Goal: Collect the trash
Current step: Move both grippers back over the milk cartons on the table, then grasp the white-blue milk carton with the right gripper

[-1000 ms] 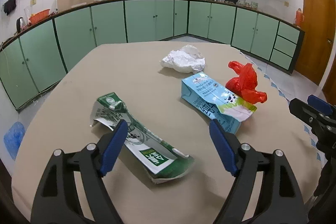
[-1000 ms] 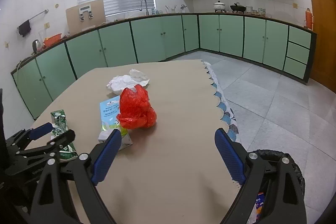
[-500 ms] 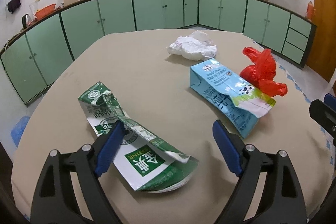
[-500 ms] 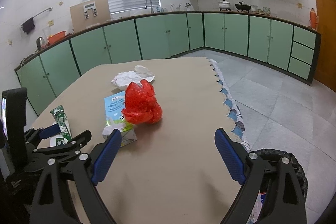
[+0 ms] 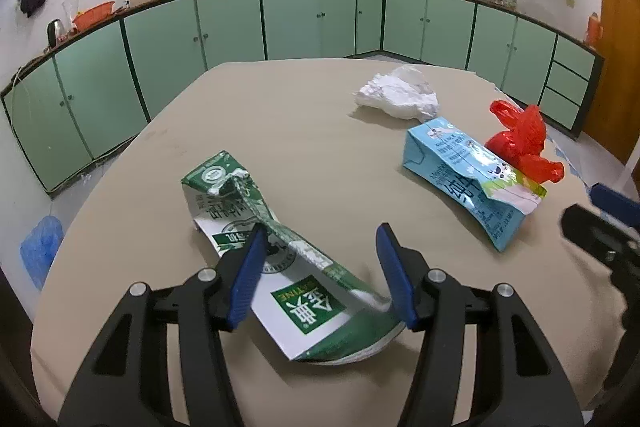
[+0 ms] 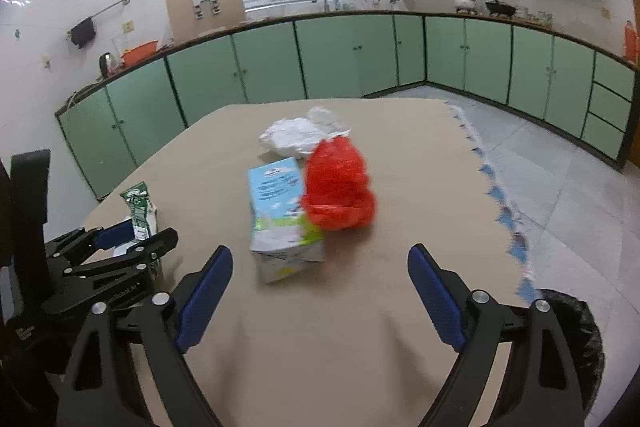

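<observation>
A crushed green milk carton (image 5: 276, 251) lies on the beige table (image 5: 304, 131). My left gripper (image 5: 320, 271) is open, its fingers on either side of the carton's near half, the left pad touching it. It also shows in the right wrist view (image 6: 120, 247). A blue milk carton (image 5: 464, 179) (image 6: 280, 219), a red plastic bag (image 5: 520, 139) (image 6: 338, 187) and crumpled white paper (image 5: 396, 95) (image 6: 296, 135) lie further right. My right gripper (image 6: 320, 295) is open and empty, just short of the blue carton.
A black-lined trash bin (image 6: 576, 327) stands on the floor off the table's right edge. Green cabinets (image 5: 312, 23) run along the walls. A blue bag (image 5: 40, 247) lies on the floor at left.
My left gripper has narrowed around the green carton and moved lower over it. My right gripper has moved forward toward the blue carton and red bag.
</observation>
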Available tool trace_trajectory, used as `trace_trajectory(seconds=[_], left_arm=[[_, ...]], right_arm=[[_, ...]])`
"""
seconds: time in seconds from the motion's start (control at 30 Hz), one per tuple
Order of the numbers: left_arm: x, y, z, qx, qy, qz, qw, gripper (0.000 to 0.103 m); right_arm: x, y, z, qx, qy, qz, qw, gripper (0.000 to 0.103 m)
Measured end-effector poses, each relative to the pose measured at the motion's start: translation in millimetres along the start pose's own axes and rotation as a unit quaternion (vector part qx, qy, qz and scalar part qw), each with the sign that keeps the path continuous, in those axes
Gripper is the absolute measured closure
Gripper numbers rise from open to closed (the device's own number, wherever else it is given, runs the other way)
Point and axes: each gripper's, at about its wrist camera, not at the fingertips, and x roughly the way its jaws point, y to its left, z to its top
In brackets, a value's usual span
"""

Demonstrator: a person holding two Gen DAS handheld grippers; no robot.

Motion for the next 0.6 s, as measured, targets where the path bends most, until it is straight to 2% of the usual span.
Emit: trace_trajectory(seconds=[0.07, 0.2, 0.37, 0.47, 0.57, 0.6], left_arm=[[-1.6, 5.0, 0.9, -0.005, 0.000, -0.012, 0.9999, 0.047], [-7.8, 12.9, 1.7, -0.005, -0.011, -0.014, 0.9998, 0.044], [-13.8, 22.5, 0.8, -0.009, -0.020, -0.012, 0.9997, 0.032], [-12.4, 24.5, -1.2, -0.011, -0.018, -0.006, 0.9998, 0.028], [-8.6, 25.2, -3.1, -0.016, -0.012, 0.004, 0.9998, 0.024], [-7.6, 24.8, -3.5, -0.019, -0.011, 0.005, 0.9998, 0.023]], right_arm=[[8.4, 5.2, 1.9, 0.001, 0.007, 0.003, 1.000, 0.018], [27.7, 13.7, 4.4, 0.006, 0.027, 0.008, 1.000, 0.020], [46.1, 19.1, 7.5, 0.007, 0.049, 0.015, 0.999, 0.022], [52.8, 19.5, 8.1, 0.009, 0.060, 0.021, 0.998, 0.033], [55.6, 20.3, 6.3, 0.007, 0.069, 0.028, 0.997, 0.055], [54.4, 20.0, 5.6, 0.007, 0.068, 0.030, 0.997, 0.055]])
